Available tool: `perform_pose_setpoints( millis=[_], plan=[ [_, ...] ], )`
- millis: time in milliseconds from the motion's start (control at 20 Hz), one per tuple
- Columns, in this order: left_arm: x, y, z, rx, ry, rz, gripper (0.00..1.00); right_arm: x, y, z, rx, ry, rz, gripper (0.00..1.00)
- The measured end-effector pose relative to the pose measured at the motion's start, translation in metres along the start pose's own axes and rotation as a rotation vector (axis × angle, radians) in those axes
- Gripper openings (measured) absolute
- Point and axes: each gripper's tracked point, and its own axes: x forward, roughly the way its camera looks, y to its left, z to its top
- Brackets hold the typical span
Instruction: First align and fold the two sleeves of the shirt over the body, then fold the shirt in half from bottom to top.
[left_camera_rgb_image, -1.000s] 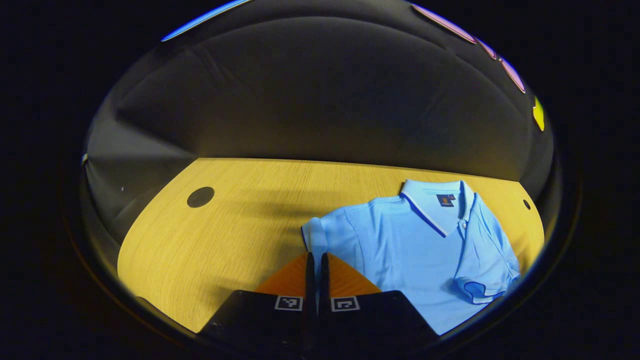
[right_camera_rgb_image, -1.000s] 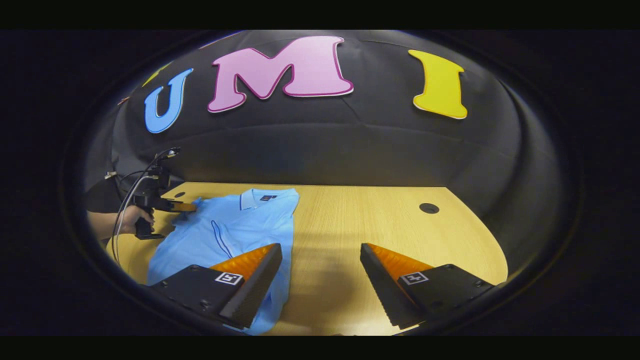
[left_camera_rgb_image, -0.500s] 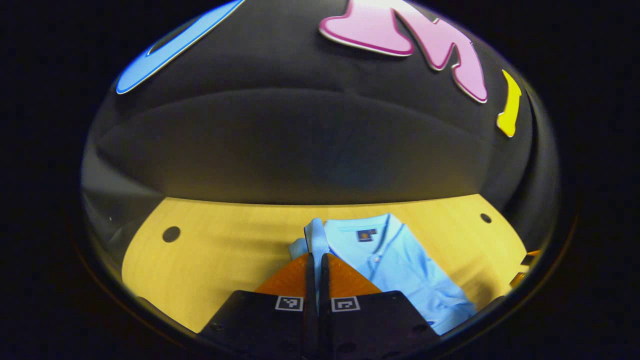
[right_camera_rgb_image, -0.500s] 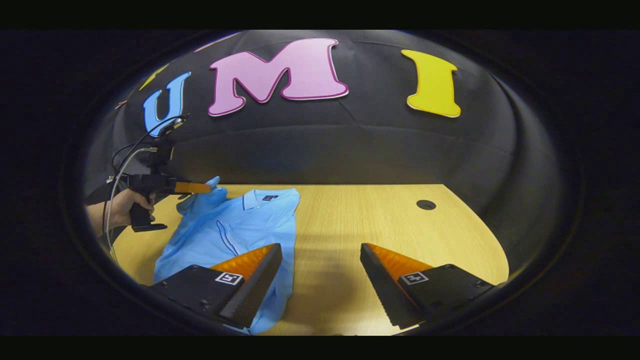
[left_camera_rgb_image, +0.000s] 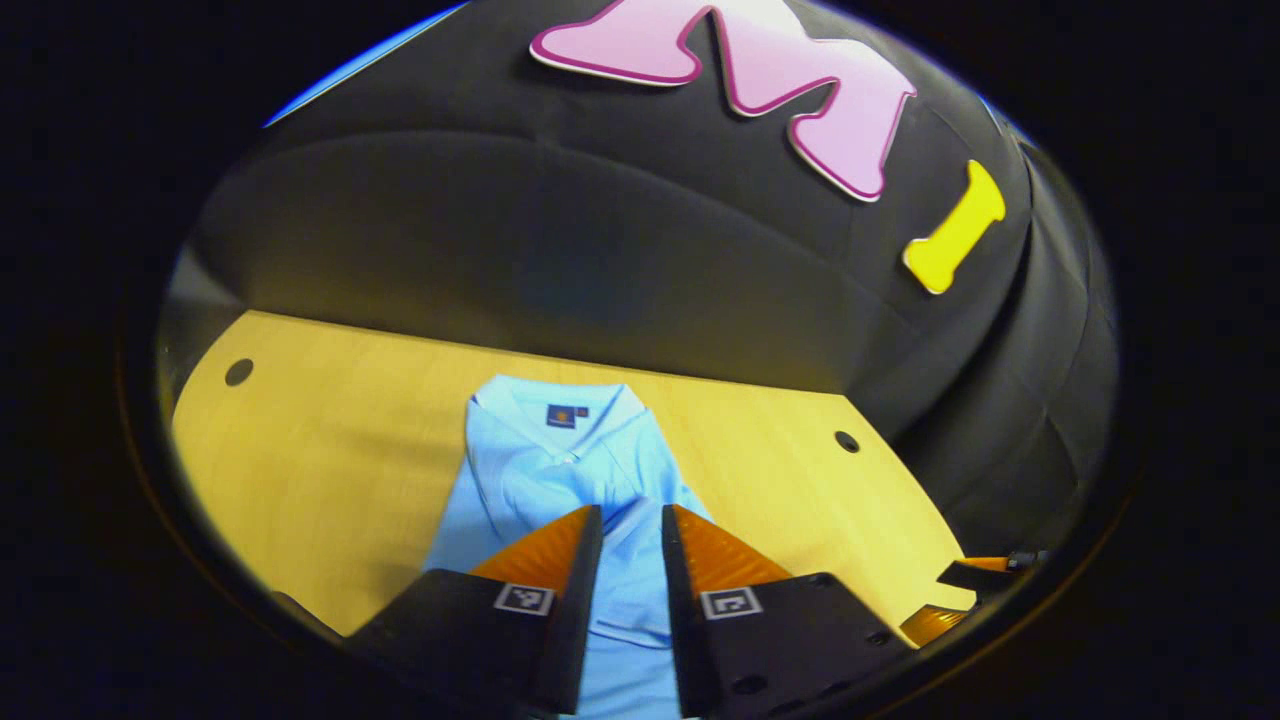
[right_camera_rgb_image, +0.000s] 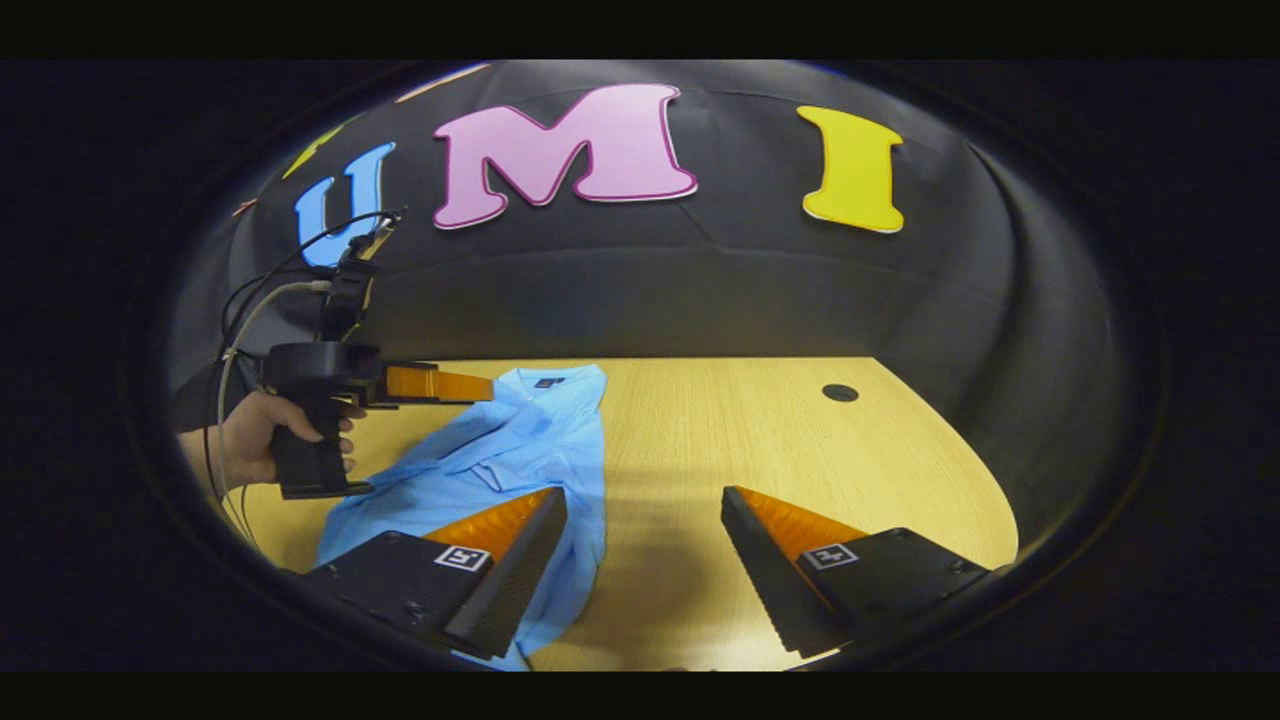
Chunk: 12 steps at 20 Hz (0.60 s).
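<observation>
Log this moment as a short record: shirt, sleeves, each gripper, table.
shirt: light blue polo shirt lying on the table, collar toward the booth wall
sleeves: both appear folded in over the body; bunched folds on the chest
left gripper: left gripper above the shirt's middle, fingers slightly parted, nothing between them; held by a hand
right gripper: right gripper wide open, holding nothing, at the shirt's edge
table: wooden table with round cable holes
bottom fold: not yet done
</observation>
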Motion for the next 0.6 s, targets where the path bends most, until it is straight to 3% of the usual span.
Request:
perform_pose_setpoints(
  millis=[150,200,300,400,500,550,600],
  plan=[
    [-0.047,0.001,-0.021,0.077,-0.019,0.031,0.81,-0.022,0.018,-0.015,0.012,0.021,0.020,0.96],
    [-0.067,0.004,-0.027,0.100,-0.031,0.051,0.98,-0.029,0.027,-0.021,0.027,0.032,0.034,0.92],
    [-0.115,0.009,-0.044,0.119,-0.039,0.090,0.98,-0.047,0.040,-0.033,0.047,0.051,0.049,0.96],
    [-0.163,0.019,-0.072,0.116,-0.021,0.133,0.98,-0.066,0.052,-0.049,0.049,0.078,0.061,0.92],
    [-0.208,0.028,-0.106,0.088,0.018,0.173,0.97,-0.086,0.065,-0.071,0.051,0.121,0.079,0.97],
    [-0.223,0.030,-0.122,0.071,0.034,0.184,0.97,-0.095,0.070,-0.082,0.051,0.143,0.086,0.92],
    [-0.237,0.033,-0.140,0.051,0.054,0.199,0.97,-0.102,0.074,-0.094,0.050,0.165,0.090,0.97]
  ],
)
